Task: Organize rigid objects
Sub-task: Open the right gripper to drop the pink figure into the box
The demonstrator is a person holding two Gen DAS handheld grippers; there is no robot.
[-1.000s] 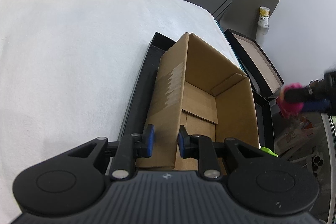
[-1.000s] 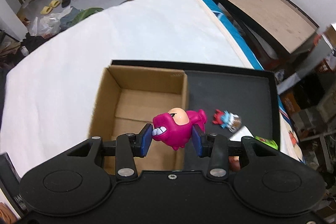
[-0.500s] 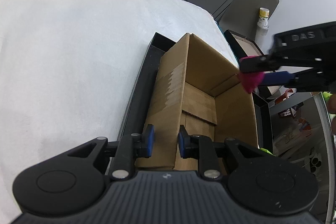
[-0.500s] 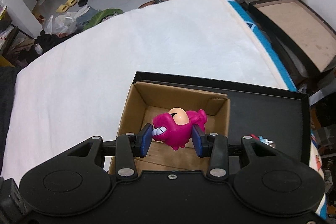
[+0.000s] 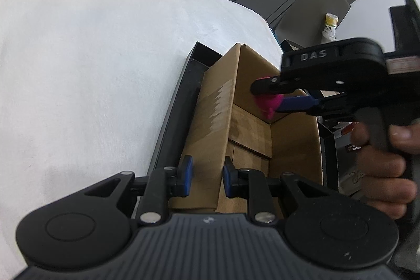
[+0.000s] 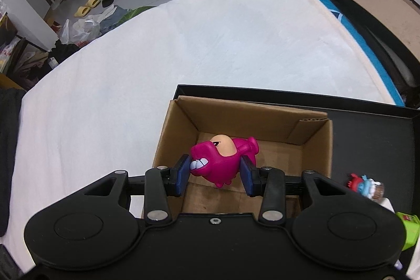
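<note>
An open cardboard box (image 5: 262, 138) stands in a black tray (image 5: 173, 122) on a white sheet. My left gripper (image 5: 206, 176) is shut on the box's near left wall. My right gripper (image 6: 214, 175) is shut on a magenta toy figure (image 6: 220, 159) with white teeth and holds it over the open box (image 6: 183, 117). In the left wrist view the toy (image 5: 267, 104) hangs above the box's far end under the right gripper (image 5: 265, 96).
A small red and blue toy (image 6: 365, 185) and a green piece (image 6: 408, 227) lie in the black tray (image 6: 367, 135) right of the box. A second black tray (image 6: 380, 17) sits beyond the bed edge. Shoes and bags lie on the floor.
My right gripper has carried the magenta toy leftward from over the tray to above the box interior. My left gripper has stayed on the box wall.
</note>
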